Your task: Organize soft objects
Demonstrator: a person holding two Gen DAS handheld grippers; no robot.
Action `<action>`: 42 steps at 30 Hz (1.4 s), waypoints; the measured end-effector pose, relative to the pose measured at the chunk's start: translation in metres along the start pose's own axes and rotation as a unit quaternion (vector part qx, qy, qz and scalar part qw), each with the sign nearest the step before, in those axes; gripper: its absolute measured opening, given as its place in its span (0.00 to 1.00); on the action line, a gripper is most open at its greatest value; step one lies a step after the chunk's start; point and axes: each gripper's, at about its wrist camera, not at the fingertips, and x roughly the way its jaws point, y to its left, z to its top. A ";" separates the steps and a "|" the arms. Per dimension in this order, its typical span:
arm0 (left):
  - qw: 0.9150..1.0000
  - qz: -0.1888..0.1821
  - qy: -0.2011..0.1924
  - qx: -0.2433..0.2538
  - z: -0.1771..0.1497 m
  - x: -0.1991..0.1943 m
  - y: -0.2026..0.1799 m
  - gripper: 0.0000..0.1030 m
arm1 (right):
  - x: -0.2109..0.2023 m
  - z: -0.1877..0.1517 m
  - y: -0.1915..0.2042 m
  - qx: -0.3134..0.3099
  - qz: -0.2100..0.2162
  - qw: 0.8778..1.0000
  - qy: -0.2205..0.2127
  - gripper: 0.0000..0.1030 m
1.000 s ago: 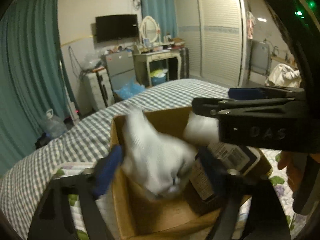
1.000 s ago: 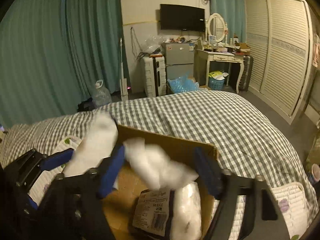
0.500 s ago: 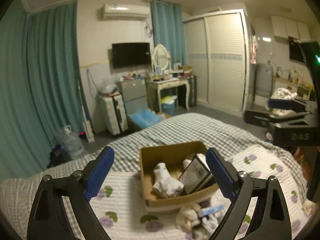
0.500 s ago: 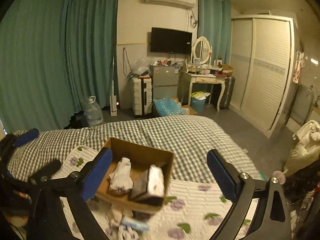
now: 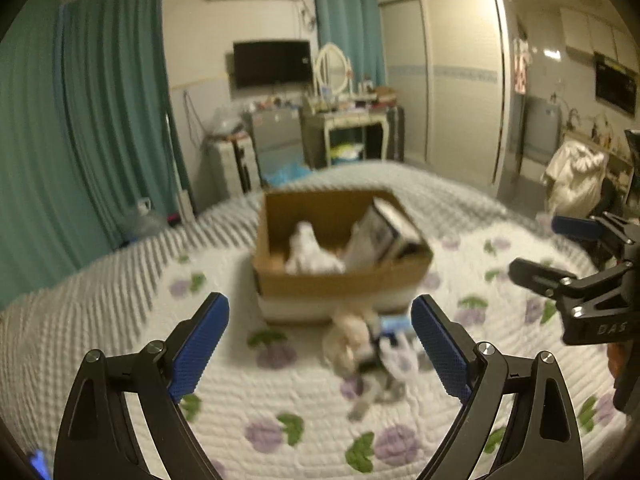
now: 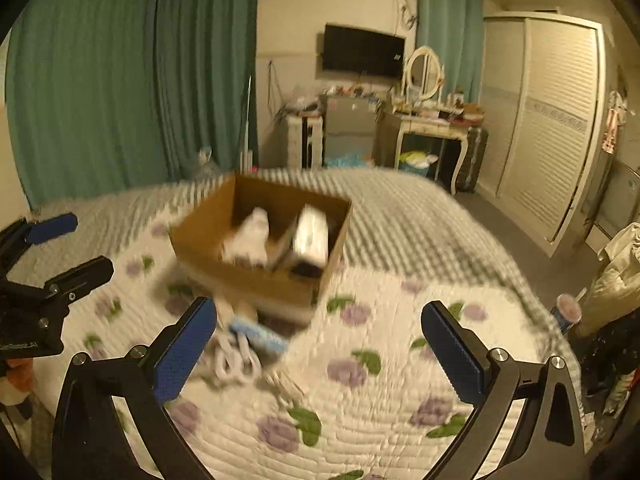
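Note:
A cardboard box (image 5: pixel 340 280) (image 6: pixel 256 280) sits on the bed with white socks (image 5: pixel 308 250) (image 6: pixel 250 240) and a packet (image 5: pixel 380 236) (image 6: pixel 310 236) inside. A small pile of soft items (image 5: pixel 368 354) (image 6: pixel 244 344) lies on the quilt in front of the box. My left gripper (image 5: pixel 320 344) is open and empty, above the quilt just short of the pile. My right gripper (image 6: pixel 320 344) is open and empty, to the right of the pile. Each gripper also shows in the other's view, the right (image 5: pixel 560 252) and the left (image 6: pixel 56 248), both open.
The floral quilt (image 6: pixel 380 380) covers the near bed, with a checked cover (image 6: pixel 400 216) beyond. Green curtains (image 5: pixel 100 120), a fridge, a dressing table (image 6: pixel 424 128) and a wardrobe (image 6: pixel 540 120) stand behind. Clothes (image 5: pixel 576 172) hang at the right.
Both grippers have let go of the white socks into the box and pulled back and up. They are now coming down towards the pile in front of the box.

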 end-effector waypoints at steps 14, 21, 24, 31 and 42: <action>0.995 -0.010 0.096 0.015 -0.082 0.081 -0.031 0.89 | 0.128 -0.077 0.013 -0.054 0.099 0.981 0.156 0.44; 0.991 -0.039 0.124 0.021 -0.088 0.103 -0.040 0.67 | 0.119 -0.076 -0.001 -0.025 0.111 0.985 0.132 0.35; 0.990 -0.054 0.131 0.026 -0.087 0.112 -0.045 0.53 | 0.119 -0.076 -0.003 -0.020 0.109 0.985 0.134 0.34; 0.988 -0.073 0.132 0.036 -0.089 0.101 -0.045 0.26 | 0.118 -0.076 -0.001 -0.027 0.098 0.986 0.136 0.27; 0.990 -0.089 0.105 0.030 -0.075 0.035 -0.026 0.25 | 0.075 -0.061 0.012 -0.025 0.062 0.991 0.115 0.19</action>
